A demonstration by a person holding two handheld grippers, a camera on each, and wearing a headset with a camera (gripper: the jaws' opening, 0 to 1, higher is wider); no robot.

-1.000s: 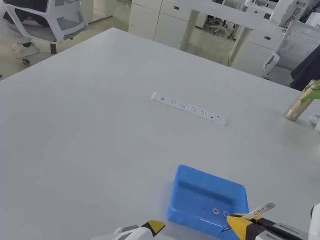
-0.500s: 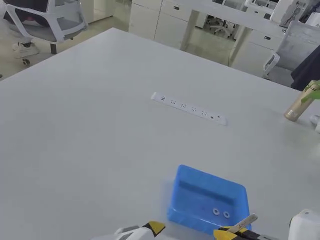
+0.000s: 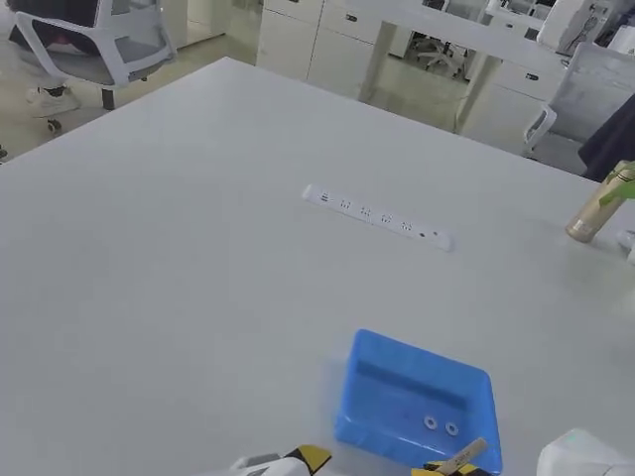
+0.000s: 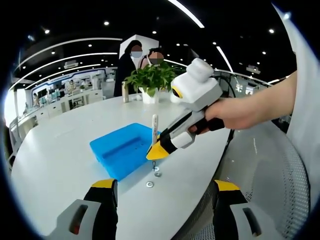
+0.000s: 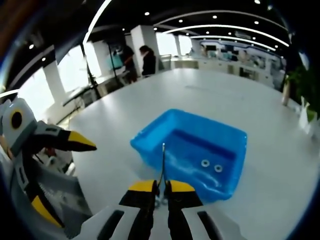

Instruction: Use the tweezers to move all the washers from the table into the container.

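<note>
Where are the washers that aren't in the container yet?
In the left gripper view, two washers lie on the table beside the blue container, just below the tweezers in the right gripper.

I see an open-plan office: swivel chairs (image 3: 109, 40) and white drawer cabinets (image 3: 317, 40) ring my broad white counter (image 3: 179, 248), a power strip (image 3: 377, 217) lies on it, and recessed ceiling lights (image 4: 105, 23) shine overhead.

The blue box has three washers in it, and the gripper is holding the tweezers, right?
Not quite. The blue box holds two washers, not three; the right gripper view shows them side by side on its floor. The right gripper is indeed holding the tweezers.
</note>
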